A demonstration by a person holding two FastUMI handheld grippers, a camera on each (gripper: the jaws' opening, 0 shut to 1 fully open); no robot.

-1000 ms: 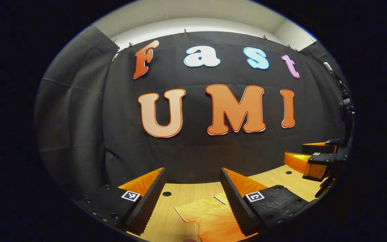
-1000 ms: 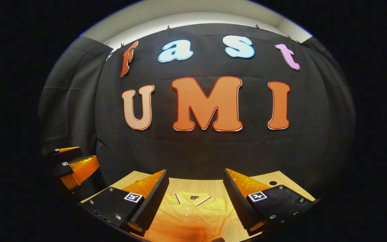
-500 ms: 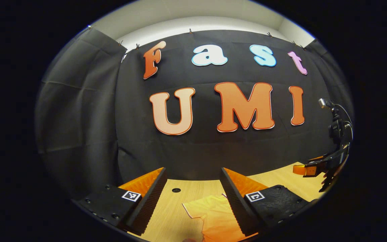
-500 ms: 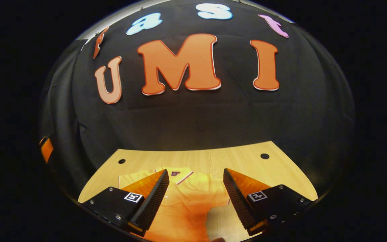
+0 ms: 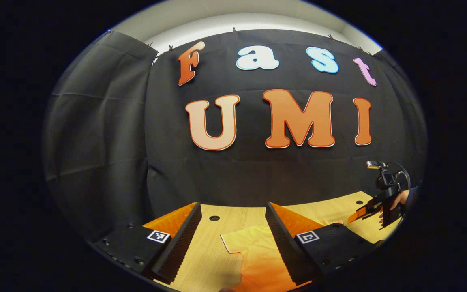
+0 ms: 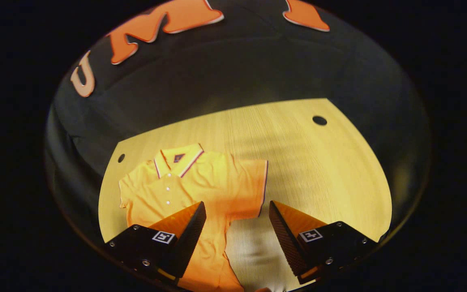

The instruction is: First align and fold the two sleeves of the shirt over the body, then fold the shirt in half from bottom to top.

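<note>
An orange polo shirt (image 6: 201, 186) lies flat on the wooden table (image 6: 318, 162), collar toward the wall, both short sleeves spread out. In the right gripper view my right gripper (image 6: 237, 227) hovers open above the shirt's right sleeve (image 6: 249, 190), nothing between its fingers. The left gripper view has my left gripper (image 5: 231, 239) open over the shirt's left sleeve (image 5: 245, 243), with the shirt's body running off the bottom. Far right in that view, the right gripper (image 5: 369, 210) is held by a hand.
The table has small round holes (image 6: 319, 120) near its back corners. The black cloth wall stands right behind the table's far edge. Bare wood stretches to the right of the shirt.
The right gripper has tilted down and lowered toward the table, so the whole shirt top now shows. The left gripper has shifted a little; in its view the right gripper dropped lower.
</note>
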